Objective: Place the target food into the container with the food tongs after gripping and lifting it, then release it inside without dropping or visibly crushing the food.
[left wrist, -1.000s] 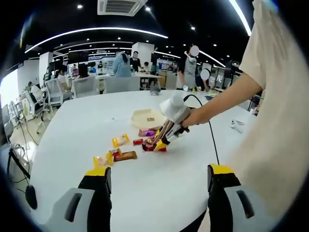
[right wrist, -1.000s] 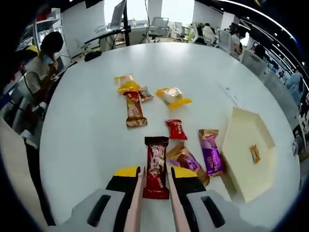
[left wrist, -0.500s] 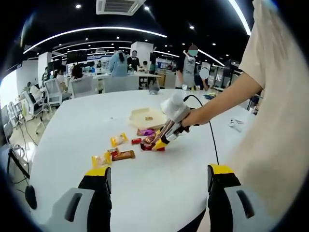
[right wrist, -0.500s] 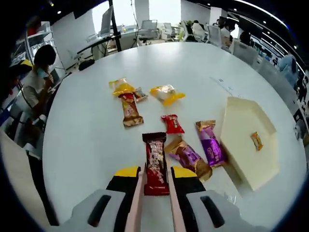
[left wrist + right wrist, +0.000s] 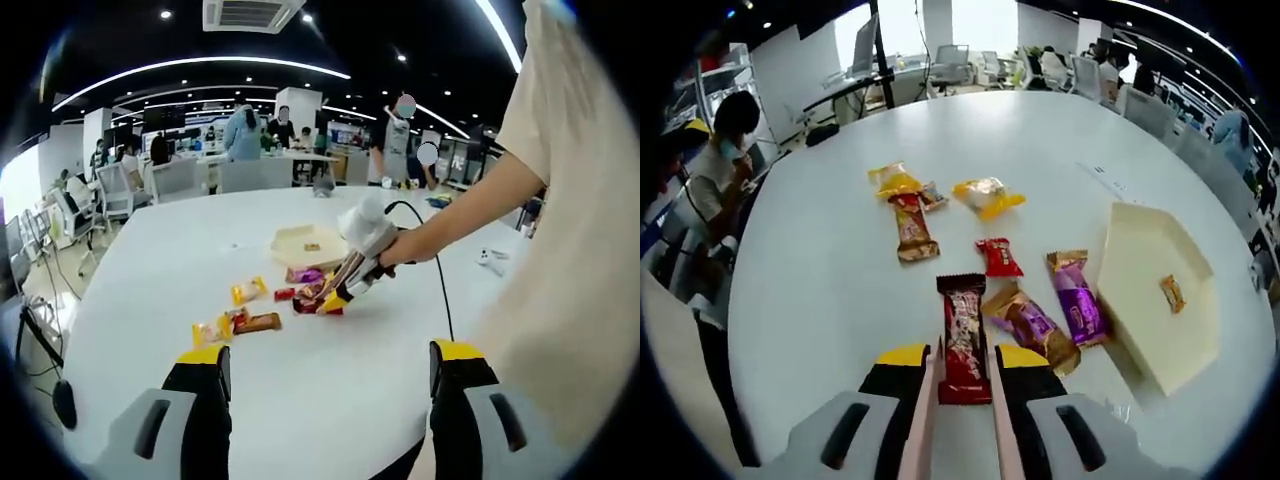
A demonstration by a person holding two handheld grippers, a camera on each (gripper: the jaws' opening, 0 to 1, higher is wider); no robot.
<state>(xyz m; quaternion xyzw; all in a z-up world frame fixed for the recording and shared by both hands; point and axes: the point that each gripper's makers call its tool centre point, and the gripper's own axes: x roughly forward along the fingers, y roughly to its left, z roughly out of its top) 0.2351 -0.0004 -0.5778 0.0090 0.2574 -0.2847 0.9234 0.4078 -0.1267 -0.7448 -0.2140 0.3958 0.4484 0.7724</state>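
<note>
Meanwhile, the right gripper, its tongs clamped on the dark red snack bar, holds nearly as half a second ago, barely raised off the desk, transfer pending: seven wrapped snacks outside, one piece in the single container; left gripper wide, idle.

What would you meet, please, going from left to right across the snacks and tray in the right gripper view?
Brown bar → dark red bar held in the tongs → small red packet → purple packet → cream tray with a small orange snack inside.
</note>
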